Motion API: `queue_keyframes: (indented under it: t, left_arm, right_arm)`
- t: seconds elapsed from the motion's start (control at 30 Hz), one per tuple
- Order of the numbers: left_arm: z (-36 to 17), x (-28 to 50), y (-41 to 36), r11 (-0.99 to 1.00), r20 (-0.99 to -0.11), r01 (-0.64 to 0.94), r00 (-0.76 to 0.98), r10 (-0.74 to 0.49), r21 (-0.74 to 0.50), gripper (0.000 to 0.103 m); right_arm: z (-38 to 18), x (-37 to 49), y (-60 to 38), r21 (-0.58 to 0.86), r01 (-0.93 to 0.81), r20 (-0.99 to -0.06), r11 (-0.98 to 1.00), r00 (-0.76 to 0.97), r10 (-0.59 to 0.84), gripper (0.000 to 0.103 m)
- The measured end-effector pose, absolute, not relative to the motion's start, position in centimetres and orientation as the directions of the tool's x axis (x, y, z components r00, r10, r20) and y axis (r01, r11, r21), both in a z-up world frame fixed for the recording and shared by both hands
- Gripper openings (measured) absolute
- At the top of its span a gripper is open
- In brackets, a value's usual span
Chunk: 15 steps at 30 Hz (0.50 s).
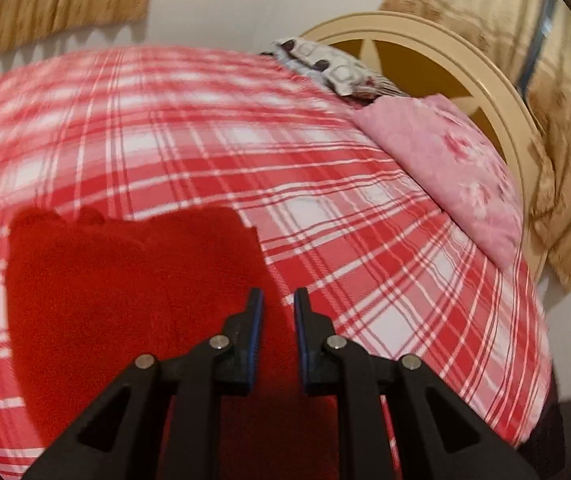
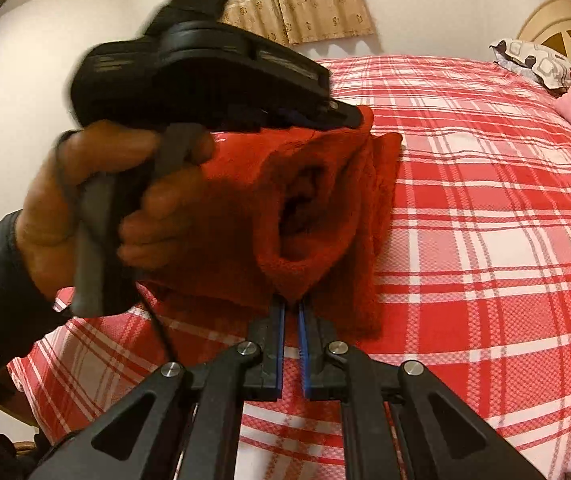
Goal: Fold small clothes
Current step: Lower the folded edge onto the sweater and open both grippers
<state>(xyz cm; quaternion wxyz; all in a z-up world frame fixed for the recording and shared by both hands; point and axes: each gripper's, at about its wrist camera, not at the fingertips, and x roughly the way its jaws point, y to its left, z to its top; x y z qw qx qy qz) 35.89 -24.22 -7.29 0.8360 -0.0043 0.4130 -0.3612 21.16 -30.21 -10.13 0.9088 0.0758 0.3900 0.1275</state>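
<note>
A small red fleece garment lies on the red and white plaid bed cover. My left gripper is above its right edge, jaws a little apart, nothing between them. In the right wrist view the garment is lifted and bunched. My right gripper is shut on its lower fold. The left gripper, held in a hand, touches the garment's top edge there.
A pink floral pillow and a patterned pillow lie at the head of the bed by the round cream headboard. Beige curtains hang on the white wall. The plaid cover spreads to the right.
</note>
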Motion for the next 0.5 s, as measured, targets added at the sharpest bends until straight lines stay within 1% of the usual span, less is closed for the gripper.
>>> queue_keyframes:
  t: [0.1, 0.17, 0.23, 0.27, 0.3, 0.33, 0.37, 0.4, 0.43, 0.5]
  left_arm:
    - [-6.1, 34.1, -22.6, 0.744, -0.662, 0.625, 0.456, -0.595, -0.237, 0.022]
    - [-5.8, 33.1, -20.7, 0.758, -0.650, 0.619, 0.492, -0.579, -0.206, 0.028]
    - [-6.0, 32.1, -18.3, 0.790, -0.641, 0.598, 0.554, -0.530, -0.136, 0.041]
    - [-6.3, 31.6, -16.9, 0.804, -0.634, 0.584, 0.583, -0.509, -0.108, 0.044]
    - [-6.6, 31.1, -15.5, 0.817, -0.626, 0.572, 0.608, -0.488, -0.081, 0.050]
    - [-6.9, 30.7, -14.6, 0.826, -0.622, 0.560, 0.627, -0.469, -0.059, 0.053]
    - [-7.4, 30.3, -13.5, 0.837, -0.619, 0.546, 0.645, -0.448, -0.037, 0.054]
    - [-8.0, 29.9, -12.4, 0.839, -0.621, 0.543, 0.647, -0.443, -0.033, 0.054]
    - [-8.3, 29.7, -11.9, 0.840, -0.626, 0.542, 0.642, -0.443, -0.039, 0.055]
    - [-9.3, 29.6, -11.0, 0.839, -0.644, 0.541, 0.621, -0.447, -0.060, 0.058]
  right_arm:
    - [-9.9, 21.0, -30.8, 0.228, -0.162, -0.693, 0.960, 0.665, 0.277, 0.006]
    - [-9.8, 20.4, -31.2, 0.226, -0.158, -0.693, 0.961, 0.667, 0.272, 0.006]
    - [-9.7, 19.7, -31.9, 0.252, -0.155, -0.685, 0.955, 0.669, 0.289, 0.006]
    - [-9.7, 19.3, -32.3, 0.263, -0.141, -0.682, 0.955, 0.672, 0.287, 0.009]
    - [-9.6, 19.0, -32.6, 0.263, -0.129, -0.679, 0.956, 0.680, 0.278, 0.021]
    - [-9.4, 18.7, -32.9, 0.267, -0.120, -0.669, 0.956, 0.691, 0.273, 0.031]
    - [-9.2, 18.5, -33.4, 0.285, -0.114, -0.651, 0.952, 0.706, 0.279, 0.049]
    - [-8.9, 18.4, -33.6, 0.300, -0.110, -0.639, 0.948, 0.714, 0.285, 0.056]
    - [-8.4, 18.6, -33.9, 0.327, -0.108, -0.622, 0.939, 0.723, 0.300, 0.056]
    - [-7.6, 19.6, -33.9, 0.340, -0.099, -0.621, 0.935, 0.723, 0.302, 0.056]
